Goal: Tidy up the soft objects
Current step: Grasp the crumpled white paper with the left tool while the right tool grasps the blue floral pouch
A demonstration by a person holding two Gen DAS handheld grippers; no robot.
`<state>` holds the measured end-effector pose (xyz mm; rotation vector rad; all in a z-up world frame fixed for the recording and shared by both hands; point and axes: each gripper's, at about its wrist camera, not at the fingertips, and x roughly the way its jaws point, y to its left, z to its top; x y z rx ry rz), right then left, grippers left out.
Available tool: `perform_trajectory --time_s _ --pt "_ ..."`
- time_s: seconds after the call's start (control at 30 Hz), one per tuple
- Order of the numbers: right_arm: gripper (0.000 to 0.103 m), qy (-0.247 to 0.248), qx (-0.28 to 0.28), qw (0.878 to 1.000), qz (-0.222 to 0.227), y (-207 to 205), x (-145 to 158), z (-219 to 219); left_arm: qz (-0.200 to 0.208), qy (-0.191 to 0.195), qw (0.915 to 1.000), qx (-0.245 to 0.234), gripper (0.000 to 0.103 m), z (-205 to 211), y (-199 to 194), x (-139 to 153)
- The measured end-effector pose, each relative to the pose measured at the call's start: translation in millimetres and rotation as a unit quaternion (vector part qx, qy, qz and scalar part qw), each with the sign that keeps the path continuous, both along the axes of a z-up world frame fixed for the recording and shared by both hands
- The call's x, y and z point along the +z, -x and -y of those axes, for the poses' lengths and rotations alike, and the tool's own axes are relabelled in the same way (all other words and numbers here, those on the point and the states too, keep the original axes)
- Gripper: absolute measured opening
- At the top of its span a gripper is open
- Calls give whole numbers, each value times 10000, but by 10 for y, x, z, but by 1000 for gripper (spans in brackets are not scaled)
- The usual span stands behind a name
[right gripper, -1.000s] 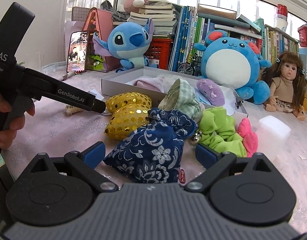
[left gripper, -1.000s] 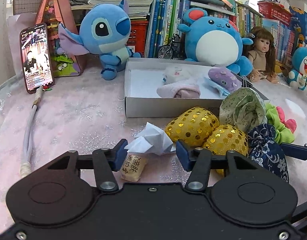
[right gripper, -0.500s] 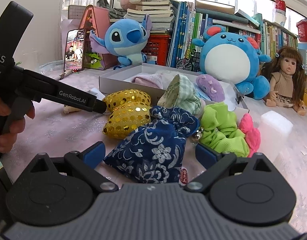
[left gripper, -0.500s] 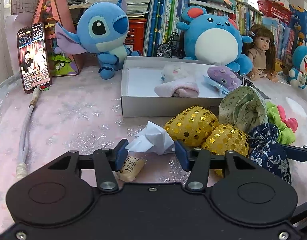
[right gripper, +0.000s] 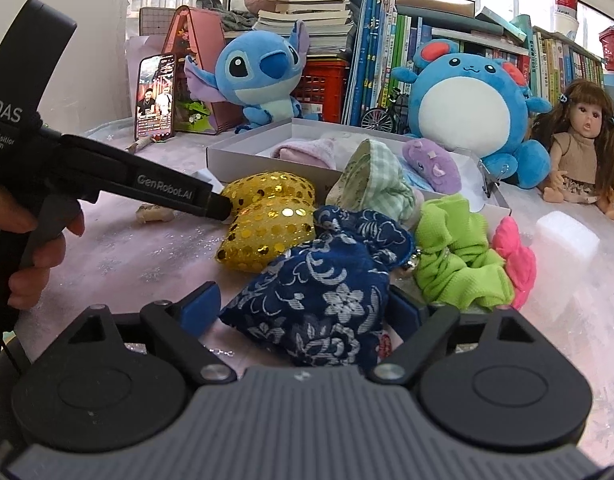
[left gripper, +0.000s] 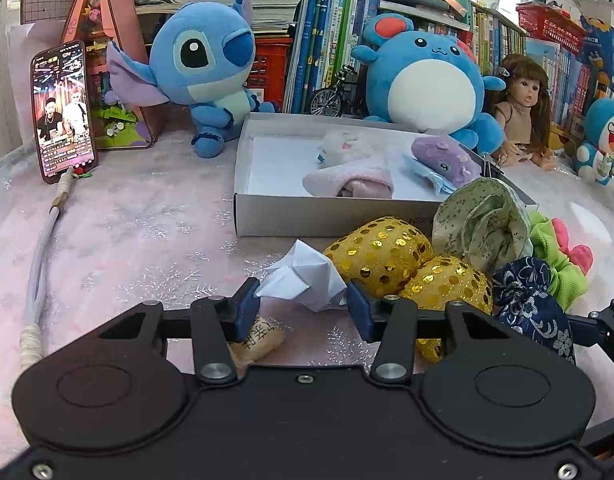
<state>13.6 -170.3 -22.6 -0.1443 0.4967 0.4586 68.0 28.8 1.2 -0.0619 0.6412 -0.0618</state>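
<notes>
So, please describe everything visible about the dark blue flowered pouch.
The dark blue flowered pouch looks like soft cotton printed with white flowers and leaves. It is plump, gathered at its top, and lies tilted on the pink tablecloth. It leans against a gold sequin pouch and the green scrunchie. The right hand-held gripper has its fingers on both sides of it.

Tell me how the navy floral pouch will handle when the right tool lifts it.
The navy floral pouch looks like soft, wrinkled cloth, so it will probably sag and deform between the pads. Its slumped shape makes rolling unlikely. The right tool brackets it, jaws open.
</notes>
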Motion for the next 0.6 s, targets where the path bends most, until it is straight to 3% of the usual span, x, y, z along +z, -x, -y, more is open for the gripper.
perform_trajectory --time_s 0.23,0.6 --pt "84 -28 29 10000 -4 12 12 5 -2 47 10000 -53 33 19 6 19" --pt "76 -101 -5 9999 31 44 38 23 139 30 9999 -28 33 -6 74 115"
